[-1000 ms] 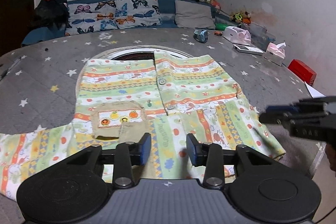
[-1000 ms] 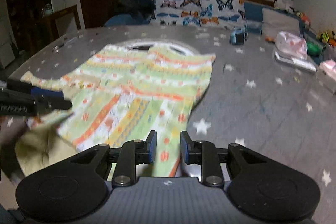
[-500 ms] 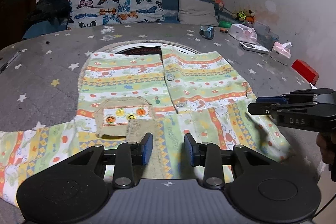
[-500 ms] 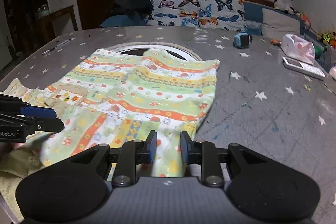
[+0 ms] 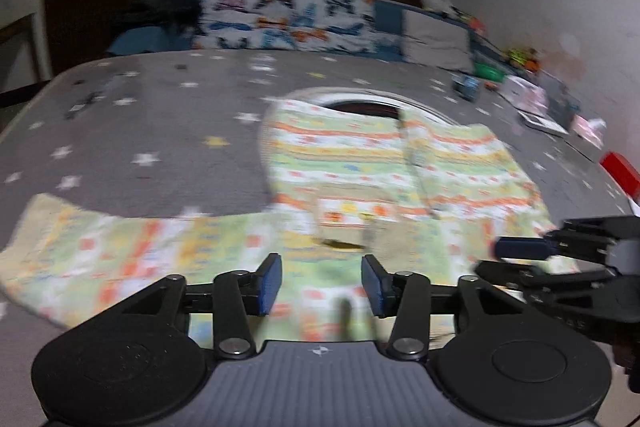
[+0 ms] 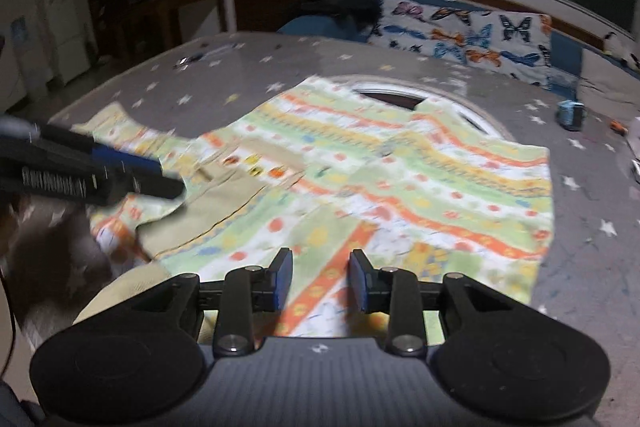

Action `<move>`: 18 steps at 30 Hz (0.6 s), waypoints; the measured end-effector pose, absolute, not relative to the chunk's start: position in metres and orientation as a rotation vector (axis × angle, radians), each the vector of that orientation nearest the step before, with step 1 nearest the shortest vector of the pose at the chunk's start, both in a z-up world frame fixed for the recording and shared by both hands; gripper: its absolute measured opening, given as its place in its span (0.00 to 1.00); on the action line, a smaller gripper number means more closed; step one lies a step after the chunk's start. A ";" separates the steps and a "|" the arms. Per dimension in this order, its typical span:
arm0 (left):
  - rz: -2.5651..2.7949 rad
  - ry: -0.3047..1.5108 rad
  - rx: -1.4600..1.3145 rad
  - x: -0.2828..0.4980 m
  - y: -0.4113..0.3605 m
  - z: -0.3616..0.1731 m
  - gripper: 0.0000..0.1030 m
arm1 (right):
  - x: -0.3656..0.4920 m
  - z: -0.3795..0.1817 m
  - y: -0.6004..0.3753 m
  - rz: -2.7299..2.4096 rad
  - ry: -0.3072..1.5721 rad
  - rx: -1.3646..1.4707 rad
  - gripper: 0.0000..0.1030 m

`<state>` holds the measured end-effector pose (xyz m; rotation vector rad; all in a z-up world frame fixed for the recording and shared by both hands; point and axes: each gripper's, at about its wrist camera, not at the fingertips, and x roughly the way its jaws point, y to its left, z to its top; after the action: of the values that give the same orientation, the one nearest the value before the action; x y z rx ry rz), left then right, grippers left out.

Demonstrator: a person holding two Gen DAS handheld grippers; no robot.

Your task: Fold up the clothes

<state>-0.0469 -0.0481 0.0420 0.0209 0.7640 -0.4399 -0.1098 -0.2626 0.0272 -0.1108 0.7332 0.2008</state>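
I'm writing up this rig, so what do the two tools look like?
Both match: the left tool and right tool have black linkage arms with silver pivot screws, blue finger pads, round black discs beside a ribbed grey body, and blurred white lettering on the side.

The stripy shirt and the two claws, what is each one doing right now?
Green, orange and white striped button shirt: spread flat on the grey star-patterned table, one sleeve stretched out sideways, not folded.
Left claw: open, empty, above the shirt's hem.
Right claw: open, empty, above the hem.
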 end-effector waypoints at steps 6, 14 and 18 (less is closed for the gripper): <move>-0.259 0.764 -0.043 -0.040 0.008 0.044 0.53 | -0.111 0.034 -0.240 0.264 0.717 -0.147 0.31; -0.026 0.773 -0.136 -0.038 0.075 0.033 0.56 | -0.104 0.020 -0.208 0.344 0.746 -0.187 0.32; 0.078 0.759 -0.158 -0.033 0.099 0.031 0.56 | -0.105 0.025 -0.209 0.341 0.740 -0.178 0.32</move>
<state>-0.0331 0.0994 0.0305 -0.1581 0.7586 0.0775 -0.1051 -0.2094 0.0247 -0.1776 0.7404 0.3413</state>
